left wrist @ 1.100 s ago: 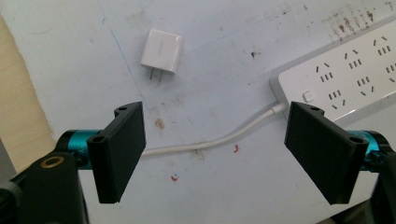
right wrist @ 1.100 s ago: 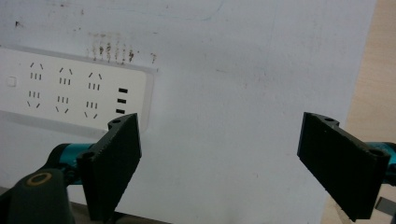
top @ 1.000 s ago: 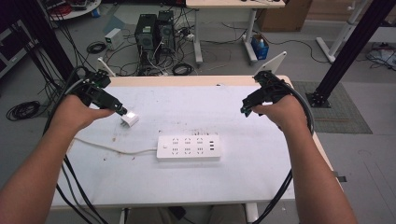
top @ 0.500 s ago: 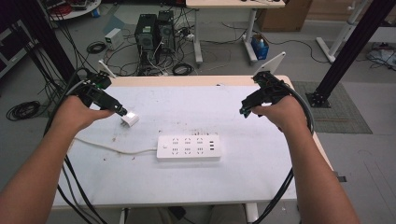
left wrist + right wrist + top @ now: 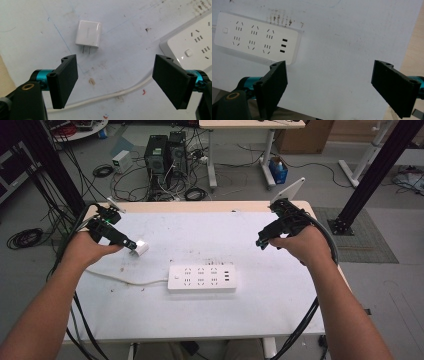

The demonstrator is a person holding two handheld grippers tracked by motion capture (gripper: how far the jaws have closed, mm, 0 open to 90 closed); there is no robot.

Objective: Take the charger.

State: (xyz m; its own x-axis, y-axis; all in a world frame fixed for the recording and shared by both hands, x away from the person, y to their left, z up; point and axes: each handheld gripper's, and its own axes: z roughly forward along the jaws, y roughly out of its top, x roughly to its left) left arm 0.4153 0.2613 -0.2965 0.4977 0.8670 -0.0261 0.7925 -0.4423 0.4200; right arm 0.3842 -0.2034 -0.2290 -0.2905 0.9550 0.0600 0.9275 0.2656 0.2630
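Observation:
A small white plug adapter (image 5: 141,248) lies flat on the white table (image 5: 210,232) at the left, its two prongs pointing back toward my left gripper (image 5: 131,244). That gripper is open just short of the adapter (image 5: 88,34), which sits beyond the left jaw of the left gripper (image 5: 115,72), untouched. A white power strip (image 5: 201,278) with several sockets and three USB slots lies at the table's middle. My right gripper (image 5: 262,243) hovers open to the right of the strip. The strip (image 5: 257,37) lies ahead of the right gripper (image 5: 329,75) to its left, with bare table between the jaws.
The strip's white cable (image 5: 120,279) runs left across the table and passes under the left gripper (image 5: 112,96). The table's wooden right edge (image 5: 414,50) is close to the right gripper. Computer towers (image 5: 164,155) and loose cables stand on the floor behind the table.

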